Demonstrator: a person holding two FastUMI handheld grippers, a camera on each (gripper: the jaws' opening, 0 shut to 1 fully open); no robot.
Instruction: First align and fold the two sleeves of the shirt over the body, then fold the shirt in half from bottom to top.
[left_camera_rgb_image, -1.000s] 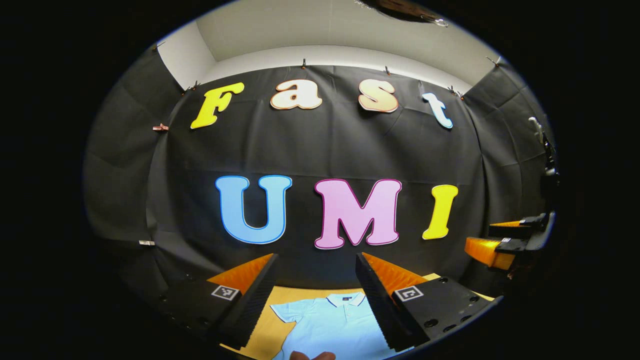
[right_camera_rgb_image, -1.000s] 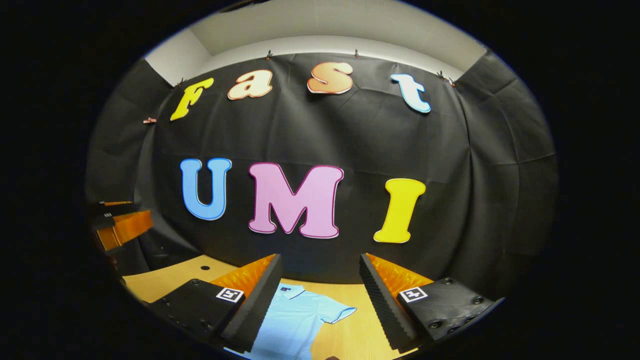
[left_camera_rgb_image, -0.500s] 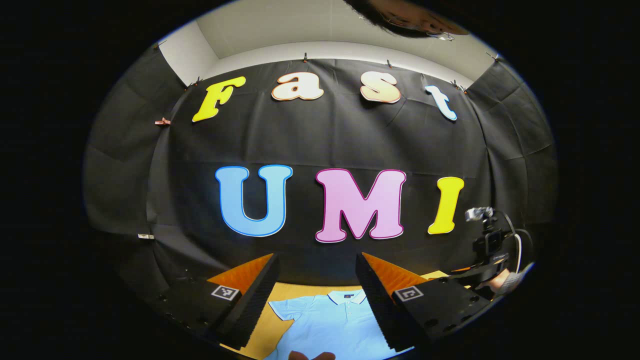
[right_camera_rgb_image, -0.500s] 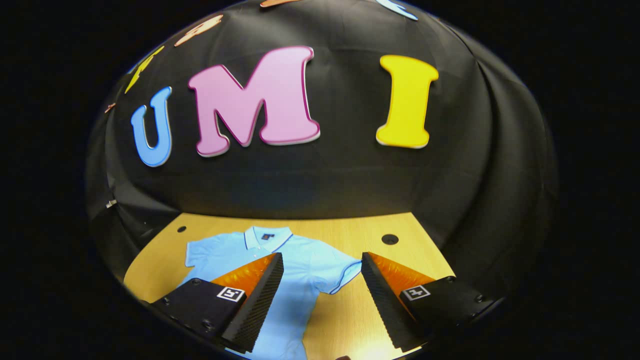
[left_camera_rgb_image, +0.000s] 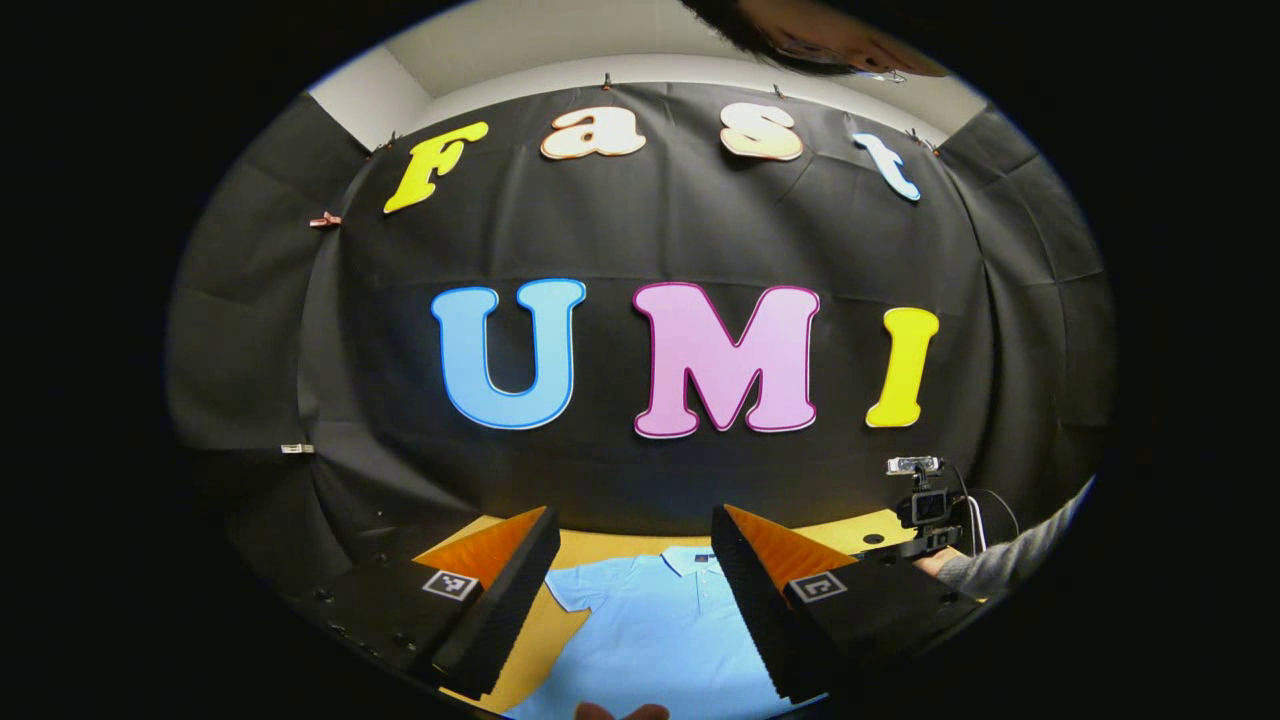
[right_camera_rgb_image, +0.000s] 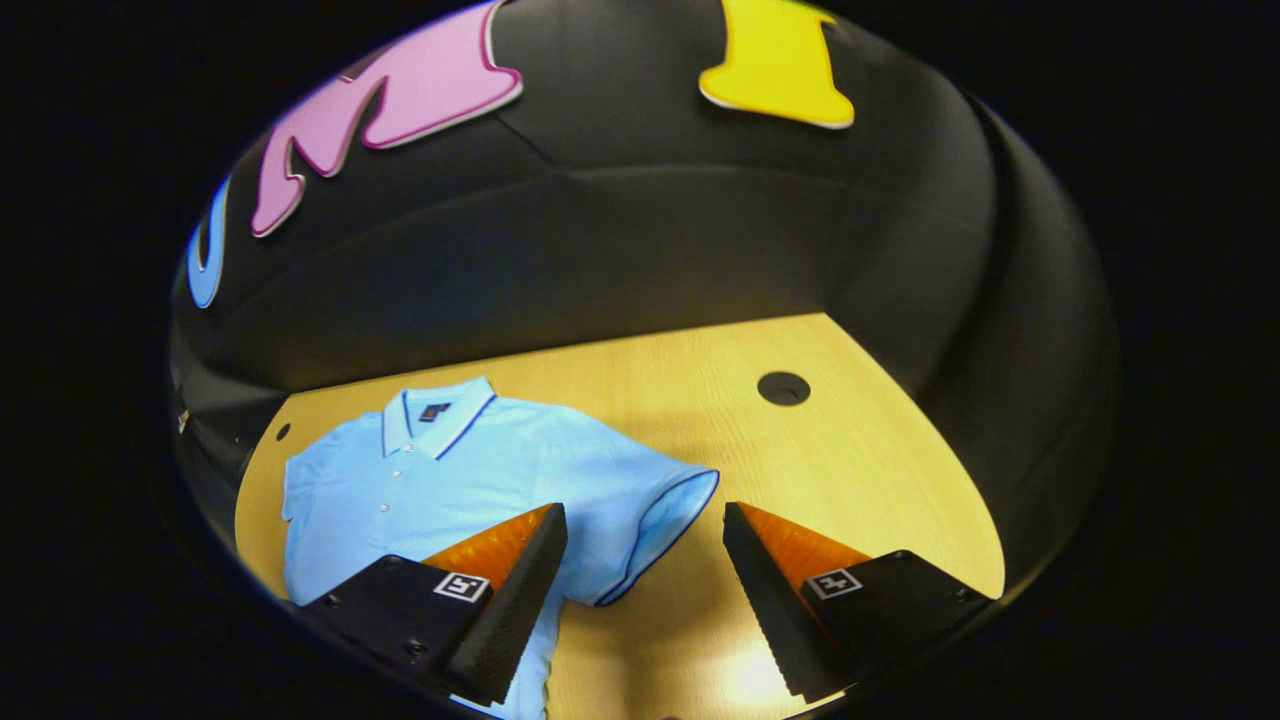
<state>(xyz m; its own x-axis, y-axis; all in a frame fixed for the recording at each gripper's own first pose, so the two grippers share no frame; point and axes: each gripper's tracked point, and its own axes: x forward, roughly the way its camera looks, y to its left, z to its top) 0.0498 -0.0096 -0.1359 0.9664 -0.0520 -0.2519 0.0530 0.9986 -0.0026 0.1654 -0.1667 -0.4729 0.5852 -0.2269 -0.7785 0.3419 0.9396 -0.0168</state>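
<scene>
A light-blue short-sleeved polo shirt with a dark-edged collar (right_camera_rgb_image: 440, 475) lies flat and face up on the pale wooden tabletop (right_camera_rgb_image: 850, 470), both sleeves spread out to the sides and nothing folded over the body. In the right gripper view its collar points toward the far edge of the tabletop, and the sleeve with the dark-trimmed cuff (right_camera_rgb_image: 665, 530) reaches out between the two fingers of the right tool (right_camera_rgb_image: 645, 590). That tool hangs above the tabletop with its jaws spread wide and nothing between them; one finger stands in front of the shirt's side, hiding part of it.

In the left gripper view the left tool (left_camera_rgb_image: 630, 590) is likewise wide open and empty, held above the shirt (left_camera_rgb_image: 650, 635), whose collar and chest show between the fingers. At the right edge of that view a small camera on a black mount (left_camera_rgb_image: 925, 505) rises above a grey sleeve (left_camera_rgb_image: 1015, 560).

A round dark hole (right_camera_rgb_image: 783, 388) sits in the bare wood well beyond the sleeve, and a smaller one (right_camera_rgb_image: 283, 432) near the other shoulder. Black cloth (right_camera_rgb_image: 650, 250) closes the booth behind the tabletop, with a white wall and ceiling (left_camera_rgb_image: 480, 60) above it.
</scene>
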